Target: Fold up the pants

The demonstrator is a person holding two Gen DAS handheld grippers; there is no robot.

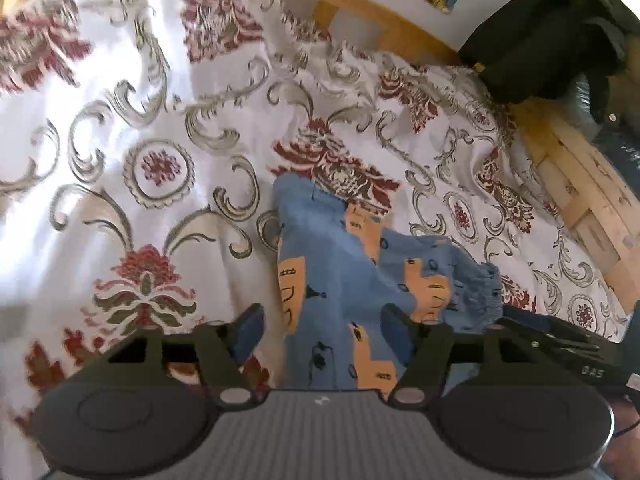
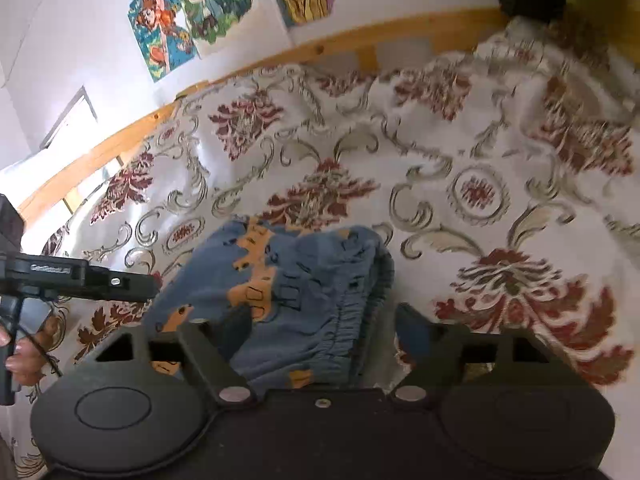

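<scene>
Left claw gapes wide, empty, over blue patterned pants bunched at lower centre on a floral bedspread. Right claw likewise spread wide, straddling the pants waistband, gripping nothing.

The near end of the blue patterned pants runs under the left gripper's body and cannot be seen in the left wrist view. In the right wrist view the right gripper's left finger covers part of the pants, and the waistband's near stretch passes behind its housing. The dark garment at far right is cut off by the frame edge. The bedspread is blurred at far left, perhaps from motion.
</scene>
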